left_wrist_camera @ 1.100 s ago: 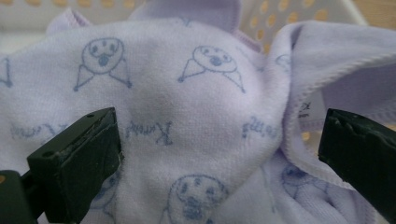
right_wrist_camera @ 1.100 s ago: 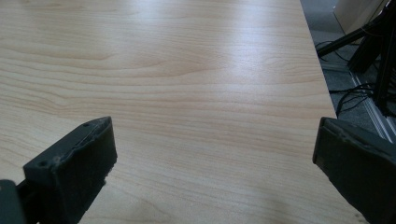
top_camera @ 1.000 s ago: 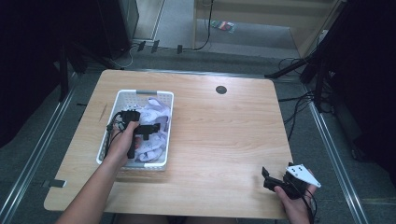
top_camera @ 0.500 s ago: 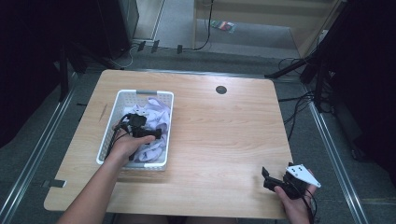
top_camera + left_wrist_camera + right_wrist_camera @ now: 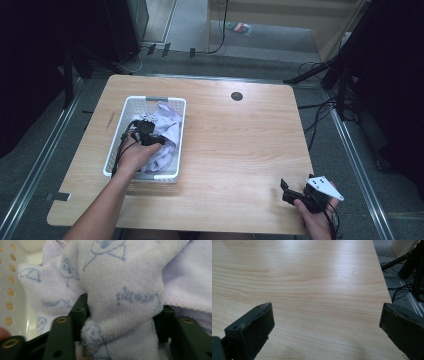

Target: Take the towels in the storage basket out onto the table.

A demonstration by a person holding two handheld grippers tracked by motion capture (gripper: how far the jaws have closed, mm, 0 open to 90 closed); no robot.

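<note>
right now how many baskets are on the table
1: a white perforated basket at the table's left side, holding pale lilac cloths.

Brightness: the table (image 5: 240,150) is evenly lit from above; the frame's left and right edges are left dark.
Glare: a pale sheen is seen upper centre in the right gripper view.
Focus: the towel (image 5: 120,290) is rendered soft and close.

A round black grommet (image 5: 236,96) sits in the wooden table (image 5: 240,150).
</note>
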